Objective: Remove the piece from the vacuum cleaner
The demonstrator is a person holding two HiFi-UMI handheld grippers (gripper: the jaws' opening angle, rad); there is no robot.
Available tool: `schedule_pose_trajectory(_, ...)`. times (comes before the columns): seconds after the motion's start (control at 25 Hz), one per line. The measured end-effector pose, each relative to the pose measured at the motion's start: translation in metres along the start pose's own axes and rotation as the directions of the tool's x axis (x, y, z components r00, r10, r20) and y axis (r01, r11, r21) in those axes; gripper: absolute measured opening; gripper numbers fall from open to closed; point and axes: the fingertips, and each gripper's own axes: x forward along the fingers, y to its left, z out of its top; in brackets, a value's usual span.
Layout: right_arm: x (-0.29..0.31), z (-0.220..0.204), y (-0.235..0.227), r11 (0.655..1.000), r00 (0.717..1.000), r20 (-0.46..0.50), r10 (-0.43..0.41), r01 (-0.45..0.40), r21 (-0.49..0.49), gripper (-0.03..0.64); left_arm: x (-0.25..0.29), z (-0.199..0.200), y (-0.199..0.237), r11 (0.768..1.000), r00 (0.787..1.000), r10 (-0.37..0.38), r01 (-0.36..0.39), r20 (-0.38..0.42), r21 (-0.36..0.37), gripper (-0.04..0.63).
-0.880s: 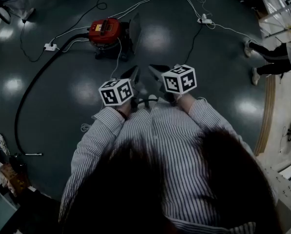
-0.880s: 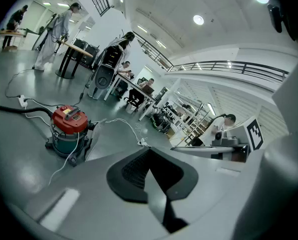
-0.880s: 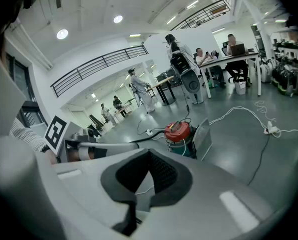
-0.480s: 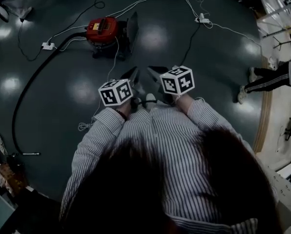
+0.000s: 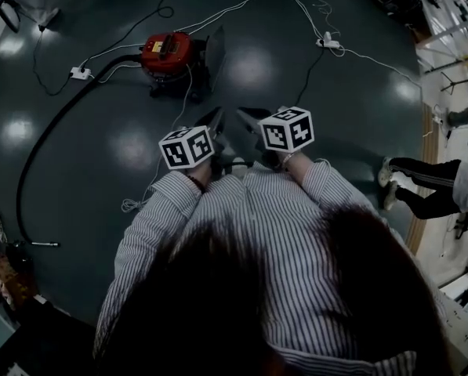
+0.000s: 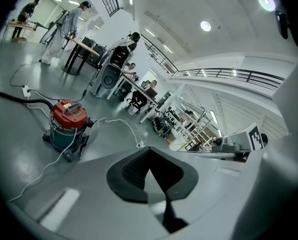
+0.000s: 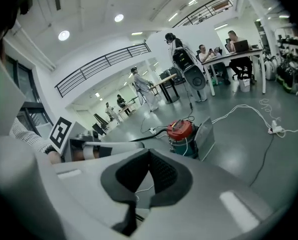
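Your left gripper (image 5: 214,121) and right gripper (image 5: 251,116) both have jaws pressed together, holding nothing. The red vacuum cleaner (image 5: 168,53) stands well apart from them, toward the far-left side of the floor (image 5: 100,163).

Dark floor (image 5: 100,171), smooth and glossy, mirroring ceiling lights. The vacuum cleaner (image 5: 168,53) has a shiny red plastic lid, and its black hose (image 5: 52,125) looks matt. Striped woven cloth shirt (image 5: 257,225). The left gripper (image 6: 149,151) and right gripper (image 7: 149,151) are smooth pale-grey plastic with matt black ribbed pads (image 6: 131,171).
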Motion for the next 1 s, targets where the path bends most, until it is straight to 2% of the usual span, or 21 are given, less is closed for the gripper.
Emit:
schedule_pose_trajectory(0.16,-0.005,-0.001,-0.015,1.0,1.0,-0.008,0.029,-0.029,0.01,0.002,0.011,0.001,0.0,0.999,0.999,0.019,-0.017,0.038,-0.03,0.006)
schedule_pose_trajectory(0.32,-0.008,-0.014,-0.03,0.998,0.999,-0.028,0.042,-0.041,0.047,0.003,0.021,-0.01,0.0,0.999,0.999,0.041,-0.04,0.025,-0.013,0.006)
schedule_pose_trajectory(0.44,0.0,-0.017,-0.038,0.995,0.996,-0.058,0.062,-0.058,0.076,0.003,0.027,-0.005,0.009,0.997,0.997,0.064,-0.063,0.035,-0.038,0.006)
schedule_pose_trajectory(0.6,0.019,-0.01,-0.053,0.994,0.997,-0.069,0.04,-0.033,0.107,0.003,0.036,-0.01,0.031,0.995,0.996,0.091,-0.092,-0.014,-0.048,0.007)
schedule_pose_trajectory(0.68,0.035,-0.005,-0.059,0.991,0.995,-0.084,0.048,-0.037,0.13,0.003,0.042,-0.012,0.049,0.991,0.993,0.109,-0.112,-0.045,-0.076,0.007)
schedule_pose_trajectory(0.8,0.059,0.007,-0.071,0.989,0.993,-0.109,0.044,-0.028,0.148,0.002,0.052,0.003,0.076,0.984,0.991,0.122,-0.129,-0.059,-0.125,0.007)
schedule_pose_trajectory(1.0,0.105,0.053,-0.099,0.982,0.993,-0.118,0.022,0.001,0.189,0.003,0.079,0.056,0.119,0.982,0.991,0.11,-0.121,-0.079,-0.142,0.006)
